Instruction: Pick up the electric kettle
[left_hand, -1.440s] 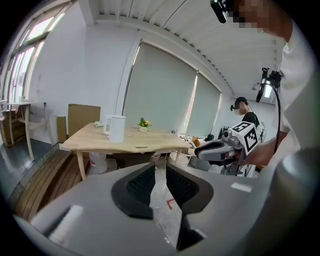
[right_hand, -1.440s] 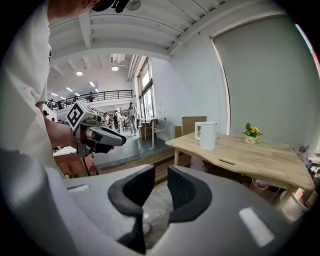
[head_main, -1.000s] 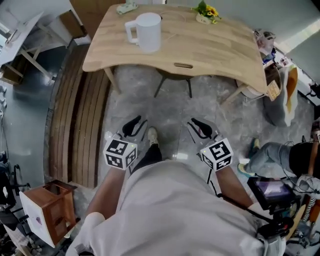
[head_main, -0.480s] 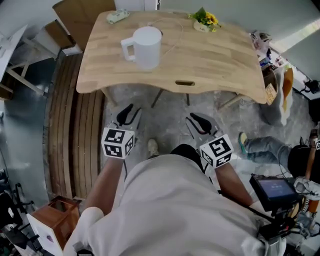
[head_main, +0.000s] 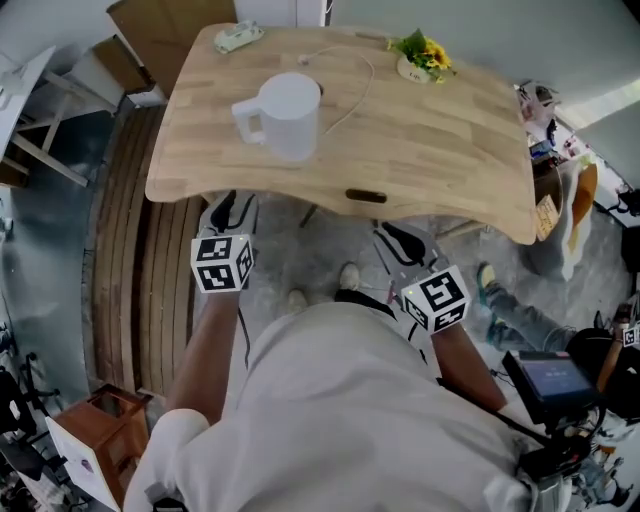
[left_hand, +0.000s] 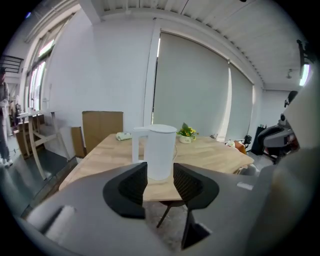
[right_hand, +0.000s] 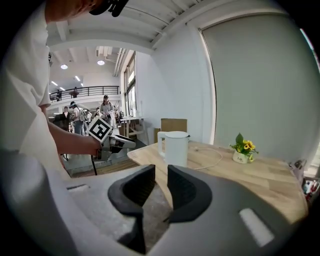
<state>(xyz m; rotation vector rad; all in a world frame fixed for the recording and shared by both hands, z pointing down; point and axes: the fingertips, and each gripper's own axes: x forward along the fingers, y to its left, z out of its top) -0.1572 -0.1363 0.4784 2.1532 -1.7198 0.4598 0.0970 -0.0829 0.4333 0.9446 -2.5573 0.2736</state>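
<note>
The white electric kettle (head_main: 285, 115) stands upright on the wooden table (head_main: 430, 150), its handle towards the left, with a thin cord (head_main: 352, 88) trailing behind it. My left gripper (head_main: 232, 210) hangs at the table's near edge, short of the kettle; its jaws are opening with nothing between them. In the left gripper view the kettle (left_hand: 161, 152) shows straight ahead beyond the gripper (left_hand: 160, 172). My right gripper (head_main: 403, 240) is lower right over the floor, empty, its jaws a narrow gap apart. The right gripper view has the kettle (right_hand: 175, 148) ahead of the gripper (right_hand: 161, 175).
A small pot of yellow flowers (head_main: 425, 55) and a small green object (head_main: 238, 38) sit at the table's far side. A slatted wooden bench (head_main: 150, 260) runs along the left, a wooden box (head_main: 95, 445) at lower left. Someone's legs (head_main: 520, 310) and bags are at the right.
Both grippers have moved forward towards the table, the left one further, up to the table's near edge. The left jaws stand wider apart than before.
</note>
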